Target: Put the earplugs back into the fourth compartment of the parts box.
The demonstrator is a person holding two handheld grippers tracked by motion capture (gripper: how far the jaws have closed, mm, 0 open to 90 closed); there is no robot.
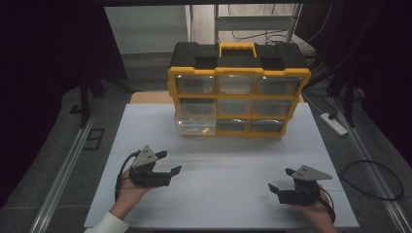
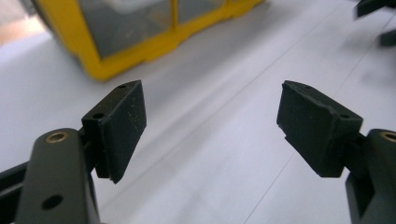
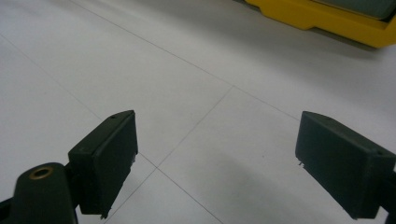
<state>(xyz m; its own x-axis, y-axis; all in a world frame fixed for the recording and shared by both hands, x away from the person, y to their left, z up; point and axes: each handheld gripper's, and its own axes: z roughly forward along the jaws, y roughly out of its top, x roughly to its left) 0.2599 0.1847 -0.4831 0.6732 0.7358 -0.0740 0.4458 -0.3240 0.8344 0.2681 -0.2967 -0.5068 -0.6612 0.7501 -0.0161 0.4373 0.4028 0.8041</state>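
Both the left gripper (image 1: 167, 164) and right gripper (image 1: 282, 180) are released and empty; approach the yellow organizer (image 1: 238, 90) slowly, aligned with one drawer.

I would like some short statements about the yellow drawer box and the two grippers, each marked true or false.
1. Both grippers are open and hold nothing. True: left gripper, right gripper.
2. The drawer organizer lies flat on its back. False: it stands upright on the white table.
3. Its bottom-left drawer is pulled out a little. True.
4. The left gripper touches the organizer. False: bare table lies between them.
5. The organizer has a yellow handle on top. True.
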